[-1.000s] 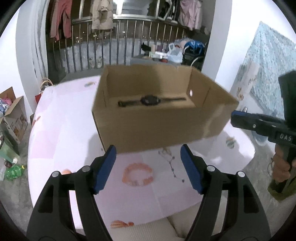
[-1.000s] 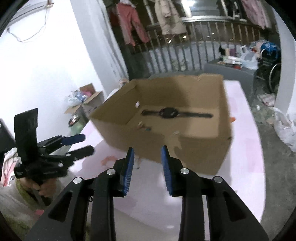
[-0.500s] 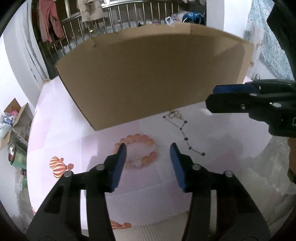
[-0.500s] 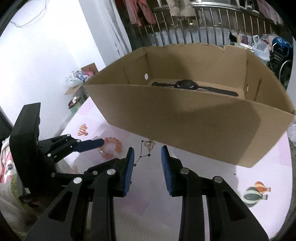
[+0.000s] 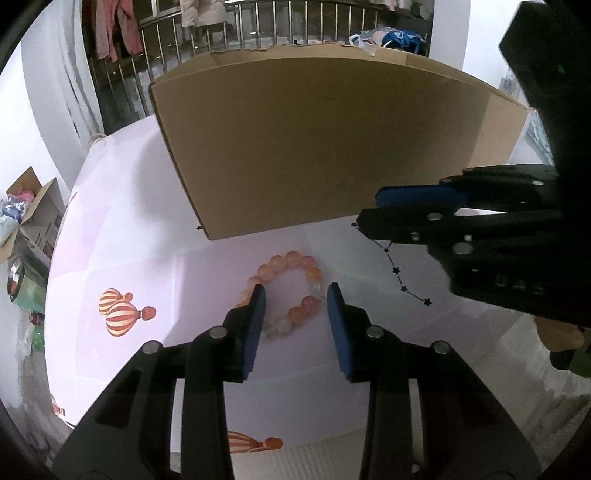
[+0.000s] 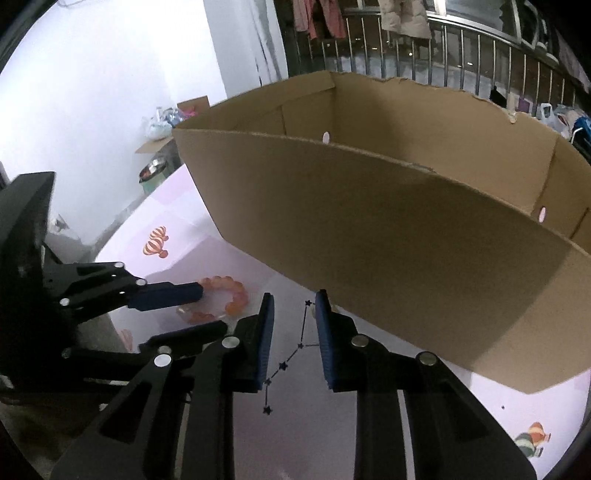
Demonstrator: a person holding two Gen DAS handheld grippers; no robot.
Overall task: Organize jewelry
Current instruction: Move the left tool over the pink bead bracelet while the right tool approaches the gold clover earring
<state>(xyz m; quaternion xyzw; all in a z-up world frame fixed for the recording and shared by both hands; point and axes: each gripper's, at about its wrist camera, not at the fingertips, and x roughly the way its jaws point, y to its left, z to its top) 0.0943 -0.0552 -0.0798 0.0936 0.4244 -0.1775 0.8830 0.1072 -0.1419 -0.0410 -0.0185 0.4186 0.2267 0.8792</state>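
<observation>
An orange bead bracelet [image 5: 286, 291] lies on the pink tablecloth in front of a cardboard box [image 5: 325, 147]. My left gripper [image 5: 295, 306] is open and low over it, one finger on each side of the ring. The bracelet also shows in the right wrist view [image 6: 225, 299]. A thin black star-link chain [image 6: 291, 358] lies to its right, also in the left wrist view [image 5: 400, 277]. My right gripper [image 6: 293, 321] is open, its fingers astride the chain near the box wall [image 6: 369, 240]. The box's floor is hidden.
The pink tablecloth [image 5: 118, 236] has balloon prints [image 5: 122, 312]. The table's front edge runs just under my grippers. A smaller open carton [image 5: 33, 206] and clutter stand on the floor at left. A metal railing with hanging clothes [image 6: 406, 22] is behind.
Both grippers have dropped down and moved in toward the table. The left now straddles the bracelet, the right the chain. The watch inside the box has gone out of sight.
</observation>
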